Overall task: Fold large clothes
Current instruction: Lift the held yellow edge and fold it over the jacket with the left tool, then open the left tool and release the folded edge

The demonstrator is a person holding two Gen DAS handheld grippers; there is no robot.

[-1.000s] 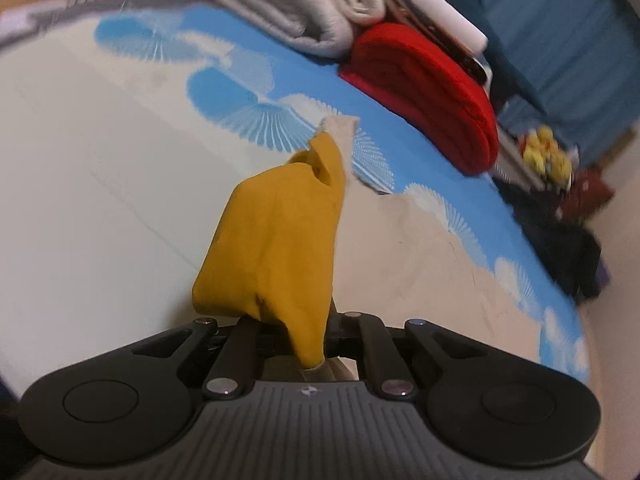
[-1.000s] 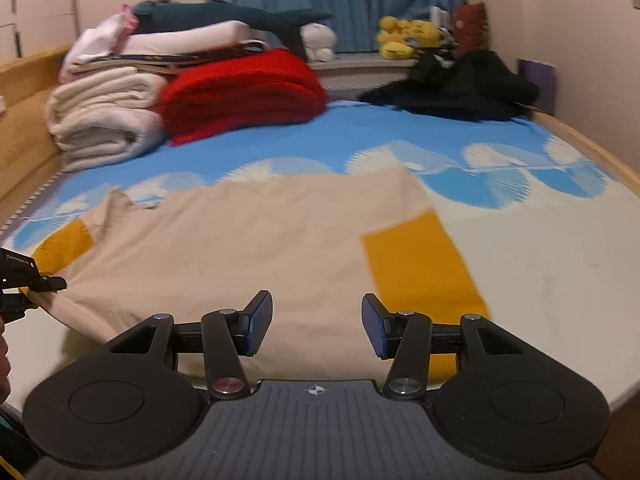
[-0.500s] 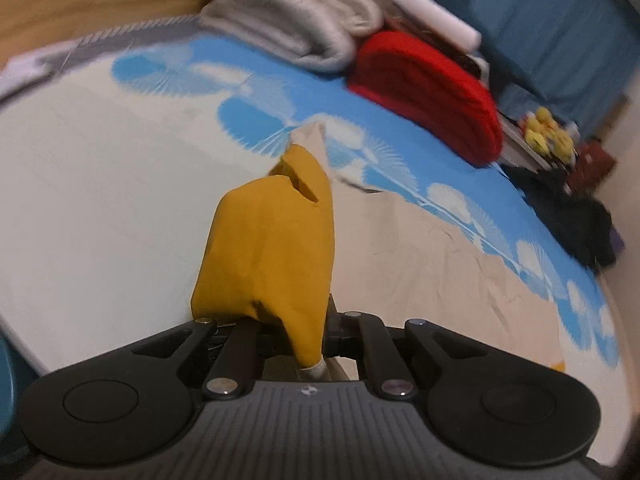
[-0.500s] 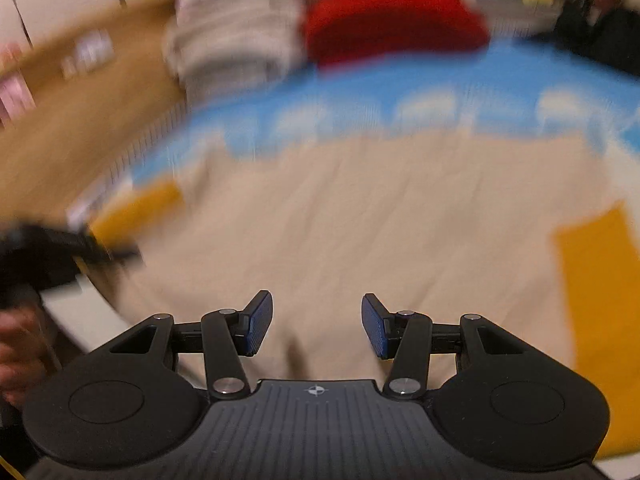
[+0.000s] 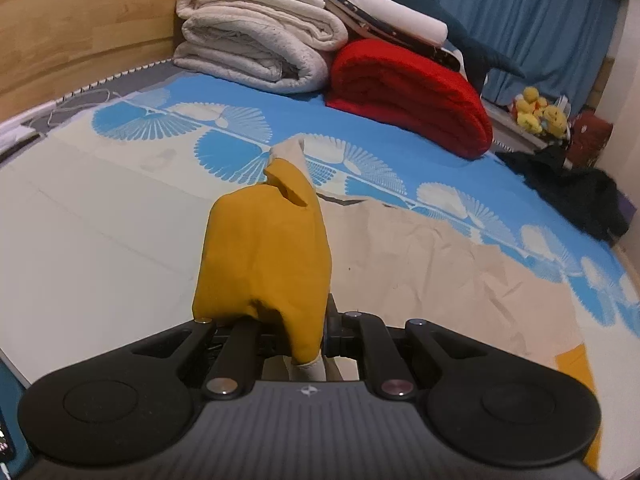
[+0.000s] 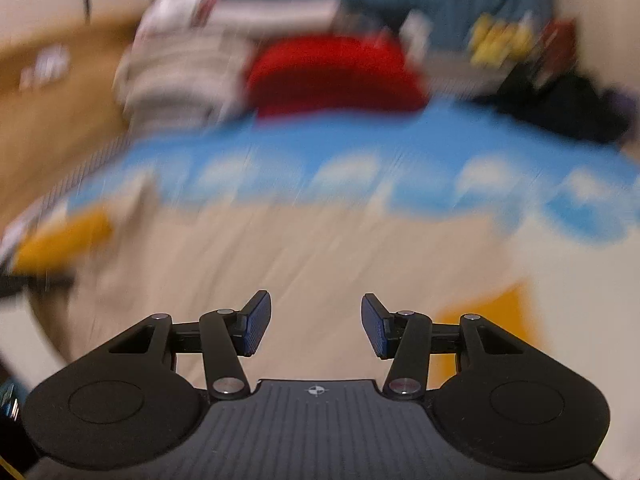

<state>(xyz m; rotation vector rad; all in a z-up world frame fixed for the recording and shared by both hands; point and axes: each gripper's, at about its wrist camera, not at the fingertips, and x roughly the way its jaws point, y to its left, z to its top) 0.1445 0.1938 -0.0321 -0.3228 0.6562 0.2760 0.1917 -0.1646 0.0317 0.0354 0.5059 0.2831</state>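
A large beige garment point(image 5: 460, 276) with mustard-yellow sleeve ends lies spread on the bed. My left gripper point(image 5: 308, 332) is shut on the yellow sleeve end point(image 5: 264, 256), which bunches up over the fingers and hides them. In the blurred right wrist view the beige garment point(image 6: 304, 256) fills the middle, with one yellow sleeve end point(image 6: 64, 240) at the left and another point(image 6: 492, 320) at the lower right. My right gripper point(image 6: 316, 328) is open and empty above the garment's near part.
The bed has a blue and white fan-patterned cover point(image 5: 248, 128). Folded grey-white blankets point(image 5: 256, 48) and a red blanket point(image 5: 408, 92) are stacked at the headboard side. Dark clothes point(image 5: 576, 196) and yellow plush toys point(image 5: 540, 114) sit at the far right.
My left gripper has tilted up while keeping hold of the yellow sleeve end. My right gripper is swinging fast, its view blurred; it stays open.
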